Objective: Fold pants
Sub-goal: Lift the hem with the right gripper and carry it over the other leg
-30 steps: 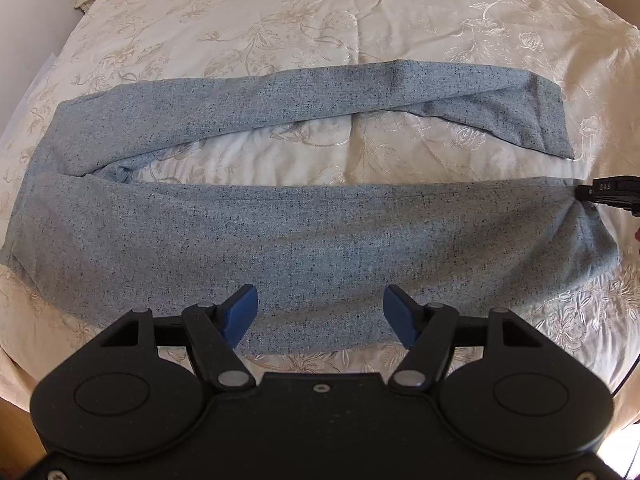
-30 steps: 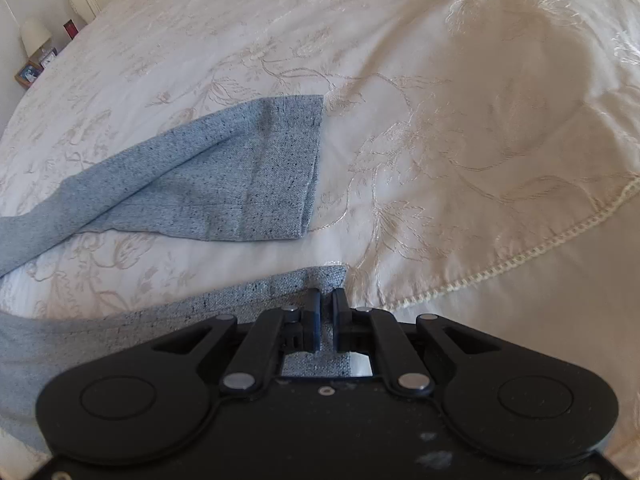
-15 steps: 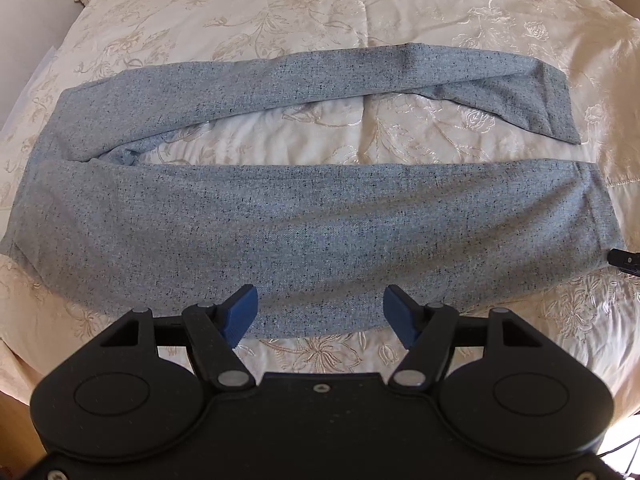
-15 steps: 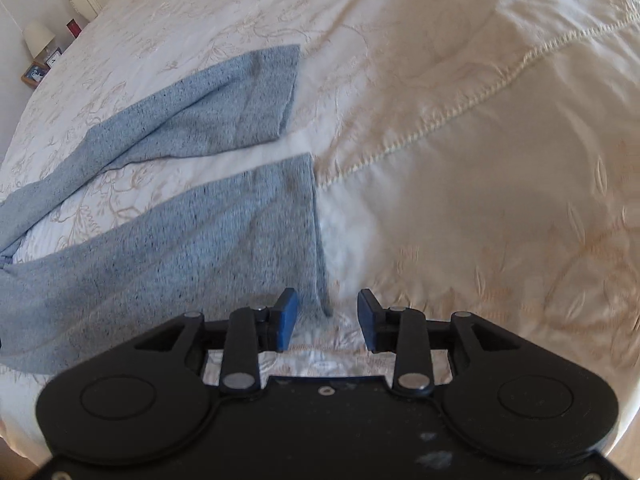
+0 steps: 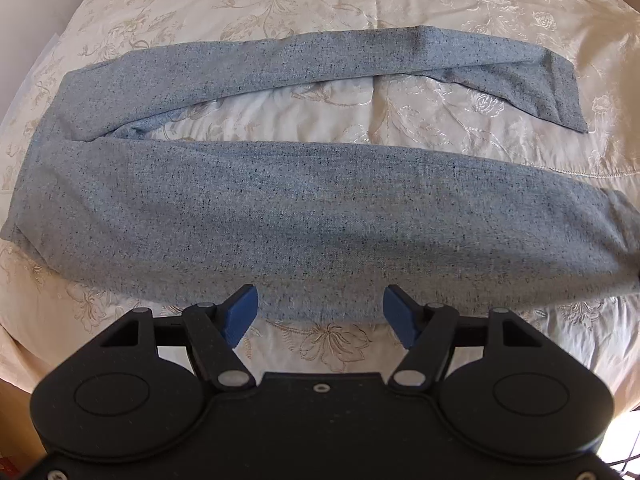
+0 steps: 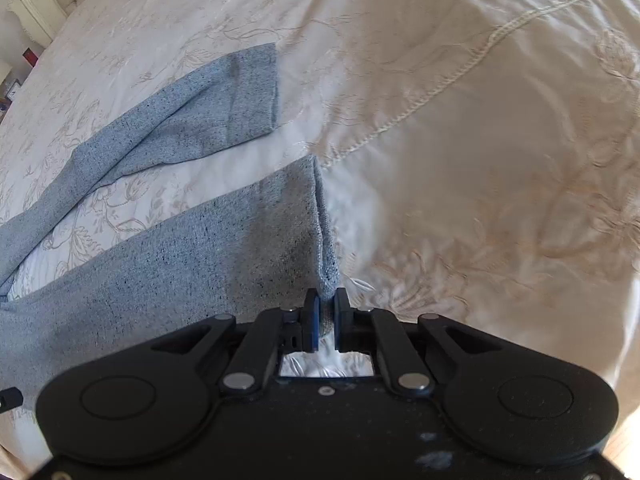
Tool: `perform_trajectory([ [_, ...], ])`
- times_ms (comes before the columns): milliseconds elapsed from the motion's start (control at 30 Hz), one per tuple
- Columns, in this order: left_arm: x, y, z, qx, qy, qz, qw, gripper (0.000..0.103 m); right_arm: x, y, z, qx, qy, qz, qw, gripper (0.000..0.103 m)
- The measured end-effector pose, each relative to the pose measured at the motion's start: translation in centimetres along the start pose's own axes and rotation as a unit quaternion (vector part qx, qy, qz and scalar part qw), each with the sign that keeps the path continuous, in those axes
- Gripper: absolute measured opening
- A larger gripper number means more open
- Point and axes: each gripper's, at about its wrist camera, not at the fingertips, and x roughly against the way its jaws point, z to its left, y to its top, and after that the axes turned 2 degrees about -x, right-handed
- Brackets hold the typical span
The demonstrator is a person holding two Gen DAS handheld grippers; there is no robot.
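A: Right wrist view: pants (image 6: 168, 264) lie flat across the bed (image 6: 500, 160), legs splayed apart. My right tool (image 6: 327, 312) is closing, pads pinching the near corner of the closer leg's hem (image 6: 326, 272).

B: Risk there?

A: Grip looks thin, just a corner of knit. If I lift fast I think it slips out, or only the top layer comes and the leg opens up. Dragging could also bunch the bedspread (image 6: 440, 92) under it.

B: Left side?

A: Left wrist view shows my left tool (image 5: 320, 314) spread wide, nothing in it, hanging over the near edge of the closer leg (image 5: 320, 216) around mid-length. If it grabs late, the middle will probably sag and the fold goes crooked. Far leg (image 5: 320, 60) angles away, so edges may not line up.

B: Counts?

A: One pair of pants, two legs, two hems visible. Two tools. One bed, one bedspread. One headboard (image 6: 36, 4) at far left. Small items beside it, too tiny to tell.
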Motion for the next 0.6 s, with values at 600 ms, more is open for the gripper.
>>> perform_trajectory([
  [600,-7.1,2.5,9.9,-0.03,0.054,-0.008,0.998,0.07,3.1,-1.6,3.4,0.031,-0.076,-0.085,0.993,0.025],
])
